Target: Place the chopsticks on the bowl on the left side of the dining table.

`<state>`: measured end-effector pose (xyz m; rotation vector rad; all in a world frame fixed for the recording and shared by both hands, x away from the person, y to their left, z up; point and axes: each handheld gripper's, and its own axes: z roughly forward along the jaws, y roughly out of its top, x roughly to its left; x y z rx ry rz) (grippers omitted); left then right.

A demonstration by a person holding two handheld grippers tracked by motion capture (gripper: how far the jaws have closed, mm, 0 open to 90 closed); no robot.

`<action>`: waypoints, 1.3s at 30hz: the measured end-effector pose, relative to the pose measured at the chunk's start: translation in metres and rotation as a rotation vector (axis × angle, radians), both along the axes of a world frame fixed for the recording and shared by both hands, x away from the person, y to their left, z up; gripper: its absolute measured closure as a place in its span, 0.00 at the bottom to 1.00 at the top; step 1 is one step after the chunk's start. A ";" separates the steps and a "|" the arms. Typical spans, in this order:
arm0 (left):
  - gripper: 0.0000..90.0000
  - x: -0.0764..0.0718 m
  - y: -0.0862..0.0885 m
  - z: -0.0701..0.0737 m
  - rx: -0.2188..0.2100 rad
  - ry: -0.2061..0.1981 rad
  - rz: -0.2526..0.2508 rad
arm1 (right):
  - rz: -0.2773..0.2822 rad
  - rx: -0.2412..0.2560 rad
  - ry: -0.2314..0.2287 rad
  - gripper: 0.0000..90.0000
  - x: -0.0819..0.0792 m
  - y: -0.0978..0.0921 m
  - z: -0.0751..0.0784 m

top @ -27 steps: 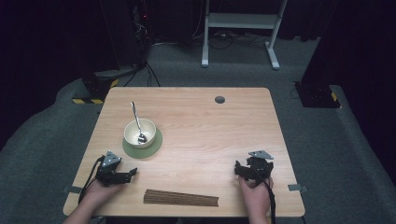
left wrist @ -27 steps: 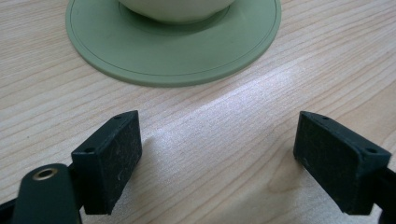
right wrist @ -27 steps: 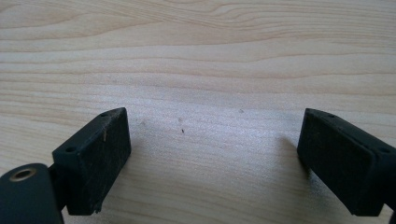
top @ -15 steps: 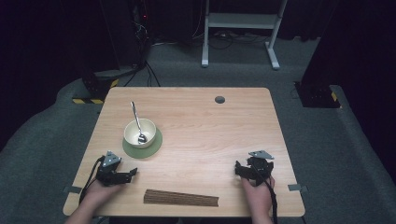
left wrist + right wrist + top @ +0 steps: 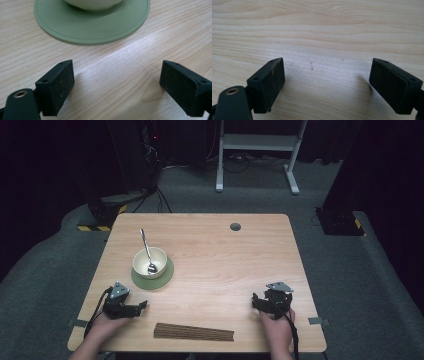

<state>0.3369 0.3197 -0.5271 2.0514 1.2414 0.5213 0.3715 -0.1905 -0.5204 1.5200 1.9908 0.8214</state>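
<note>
- You are holding the left tongs [image 5: 141, 305] low over the worktop [image 5: 225, 260] near its front left corner, jaws spread wide with nothing between them.
- You are holding the right tongs [image 5: 254, 301] toward the front right corner, jaws also spread wide and gripping nothing; in the right gripper view they are facing bare wood.
- The bowl [image 5: 149, 262] is sitting on a green saucer [image 5: 167, 274] toward the left edge, just beyond the left tongs, and a spoon [image 5: 147, 251] is leaning inside it with its handle pointing toward the back edge.
- In the left gripper view the saucer [image 5: 92, 25] is lying just ahead of the jaws, apart from them.
- A bundle of brown sticks [image 5: 193, 332] is lying along the front edge, between your two hands and touching neither.
- Likely risks if you are going for the bowl:
- Coming in low, the jaws could be catching the saucer's rim and shoving bowl and saucer together toward the back.
- Tipping the bowl could be sending the spoon clattering out, since its handle is overhanging the rim.
- Likely risks if you are going for the sticks:
- Pinching one end may be fanning the bundle apart.
- A loose stick could be rolling off the front edge, which is lying close.
</note>
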 end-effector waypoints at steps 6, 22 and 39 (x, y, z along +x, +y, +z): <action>0.16 -0.004 0.000 0.006 -0.015 -0.009 -0.040 | 0.028 0.015 -0.023 0.15 -0.006 0.009 0.005; 0.17 -0.014 -0.031 0.025 -0.034 -0.048 -0.205 | 0.045 0.007 0.023 0.14 -0.010 0.016 -0.003; 0.22 -0.023 -0.064 0.019 -0.042 -0.015 -0.352 | 0.055 0.010 0.023 0.15 -0.008 0.015 -0.003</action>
